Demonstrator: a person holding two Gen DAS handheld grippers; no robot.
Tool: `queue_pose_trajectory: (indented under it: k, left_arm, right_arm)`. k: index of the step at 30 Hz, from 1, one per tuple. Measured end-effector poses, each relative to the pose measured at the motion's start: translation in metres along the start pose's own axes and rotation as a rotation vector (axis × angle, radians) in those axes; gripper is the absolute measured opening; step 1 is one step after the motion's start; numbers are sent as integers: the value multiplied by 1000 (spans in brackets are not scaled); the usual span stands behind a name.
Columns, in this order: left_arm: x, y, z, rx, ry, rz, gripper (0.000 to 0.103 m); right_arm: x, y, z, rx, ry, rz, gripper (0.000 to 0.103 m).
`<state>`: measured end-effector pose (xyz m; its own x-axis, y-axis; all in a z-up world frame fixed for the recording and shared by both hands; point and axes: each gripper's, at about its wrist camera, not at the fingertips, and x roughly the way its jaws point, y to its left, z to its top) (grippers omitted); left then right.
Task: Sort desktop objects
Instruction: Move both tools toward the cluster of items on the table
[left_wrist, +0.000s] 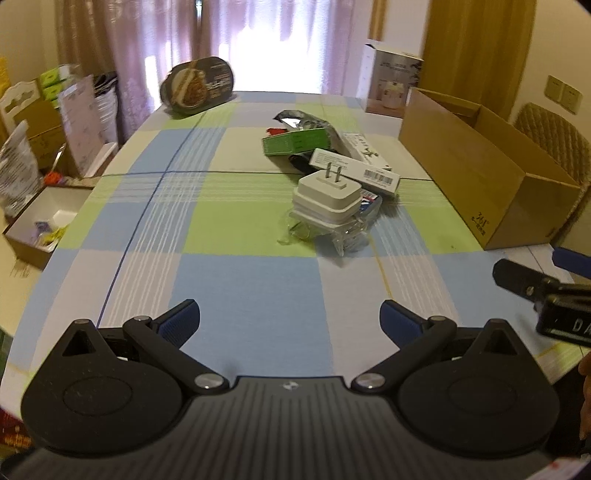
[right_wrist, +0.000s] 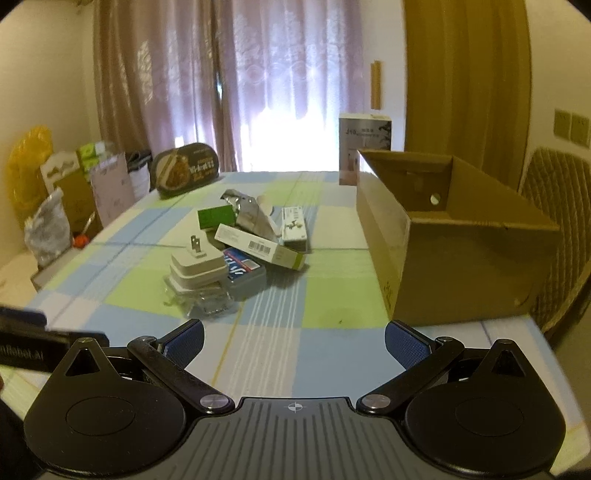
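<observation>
A heap of small objects lies mid-table: a white plug adapter (left_wrist: 328, 195) (right_wrist: 197, 267) on clear plastic wrapping, a white barcode box (left_wrist: 356, 170) (right_wrist: 260, 248), a green box (left_wrist: 295, 142) (right_wrist: 216, 218), a silver foil pouch (left_wrist: 306, 120) (right_wrist: 251, 210) and a blue-and-red pack (right_wrist: 243, 271). An open cardboard box (left_wrist: 480, 173) (right_wrist: 443, 236) stands to the right of the heap. My left gripper (left_wrist: 290, 321) is open above the near tablecloth, holding nothing. My right gripper (right_wrist: 293, 341) is open too, near the cardboard box's front corner, well short of the heap.
The table wears a blue, green and white checked cloth (left_wrist: 236, 236). An oval noodle tin (left_wrist: 197, 86) and a white appliance carton (left_wrist: 391, 79) stand at the far end. Boxes and bags (left_wrist: 44, 155) crowd the floor left of the table; a chair (right_wrist: 554, 206) is right.
</observation>
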<state>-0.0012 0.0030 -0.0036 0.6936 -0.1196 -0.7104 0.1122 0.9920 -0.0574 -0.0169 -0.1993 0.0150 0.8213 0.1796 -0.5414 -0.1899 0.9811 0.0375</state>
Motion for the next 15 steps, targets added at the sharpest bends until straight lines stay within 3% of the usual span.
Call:
queue_pose_trajectory:
  k: [15]
  left_arm:
    - [37,10,41,199,-4,-109,102]
  right_arm:
    - [34,12,3,-61,48,72,101]
